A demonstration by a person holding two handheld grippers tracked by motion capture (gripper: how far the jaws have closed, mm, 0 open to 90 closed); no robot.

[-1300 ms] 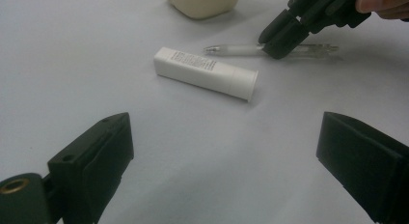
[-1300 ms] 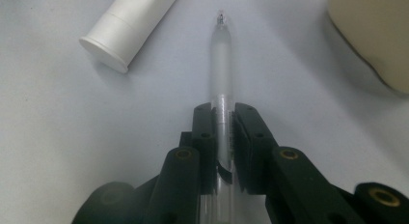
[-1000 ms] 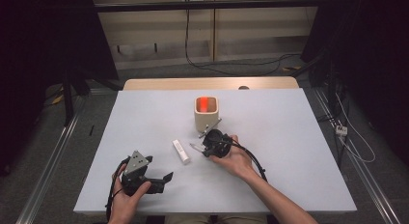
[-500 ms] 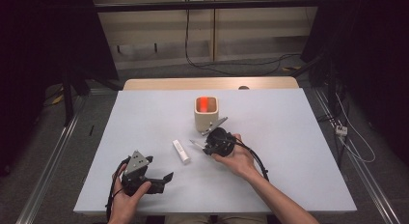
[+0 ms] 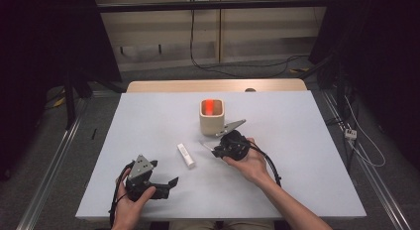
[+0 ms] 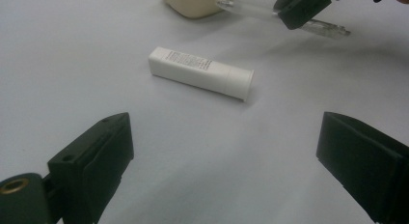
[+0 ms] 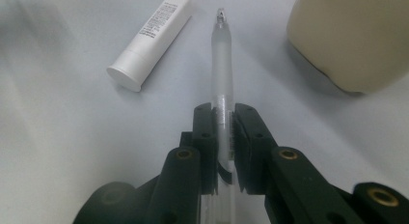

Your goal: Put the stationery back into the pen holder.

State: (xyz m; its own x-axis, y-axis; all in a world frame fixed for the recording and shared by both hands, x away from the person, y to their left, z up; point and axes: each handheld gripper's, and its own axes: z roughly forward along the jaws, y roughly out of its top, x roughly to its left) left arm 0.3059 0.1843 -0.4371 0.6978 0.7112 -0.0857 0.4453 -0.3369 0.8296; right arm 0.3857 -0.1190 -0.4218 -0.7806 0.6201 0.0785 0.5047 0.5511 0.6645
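Frosted plastic pen [image 7: 222, 64] sat clamped in the right gripper [image 7: 223, 119]'s jaws, lifted near the tabletop's middle beside the cream holder [image 5: 212, 117], so dropping it in looked next, while the left gripper [image 6: 226, 151]'s jaws stood wide by the front edge.

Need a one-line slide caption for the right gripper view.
Right gripper clamps a clear pen above the table, white tube at left, beige holder at right.
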